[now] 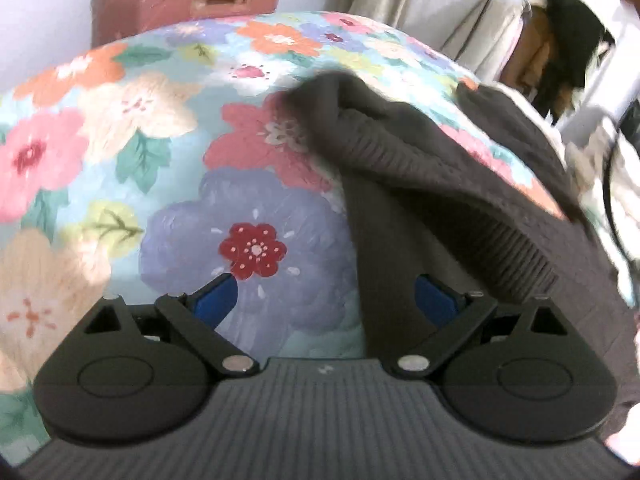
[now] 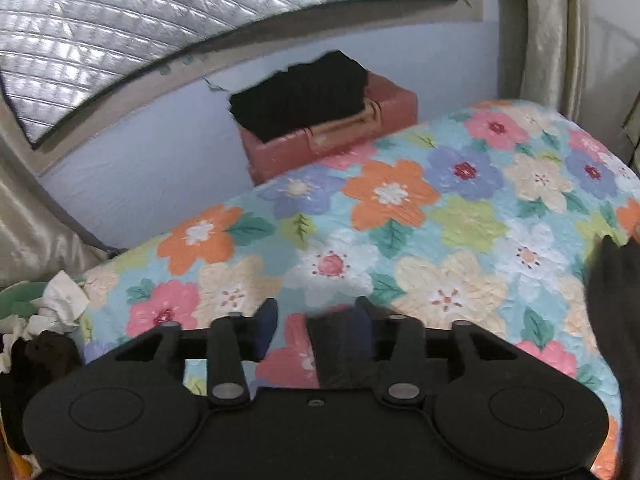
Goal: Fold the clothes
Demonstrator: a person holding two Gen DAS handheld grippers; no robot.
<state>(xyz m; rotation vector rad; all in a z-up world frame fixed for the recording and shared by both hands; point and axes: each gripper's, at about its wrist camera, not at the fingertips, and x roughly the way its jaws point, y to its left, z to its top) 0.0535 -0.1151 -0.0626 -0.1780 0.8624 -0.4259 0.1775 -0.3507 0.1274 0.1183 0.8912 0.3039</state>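
Nearest us, the left gripper (image 1: 326, 300) had its jaws spread wide, the blue pads (image 1: 216, 298) well apart and nothing between them; the right-hand pad lay against the edge of the sweater (image 1: 432, 200), though we could not tell whether it pressed on it. That sweater was a dark grey ribbed knit, lying on the quilt (image 1: 120, 152) in a long crumpled band from beside the gripper toward the far right, its top end bunched into a soft rounded fold. The right gripper (image 2: 316, 320) held its jaws partly apart, and a dark flat strip of cloth (image 2: 336, 352) ran down between them beside the right finger; we could not tell whether it was pinched. Under both lay the puffy, stitched quilt, printed with big flowers in orange, pink, violet and cream on pale blue. At the left edge of the right view sat a heap (image 2: 52, 308) of white and dark crumpled clothes. Farther back, a reddish box (image 2: 328, 136) stood against the pale wall, with a black folded garment (image 2: 300, 92) on top. Above it hung a silvery quilted sheet (image 2: 160, 20).
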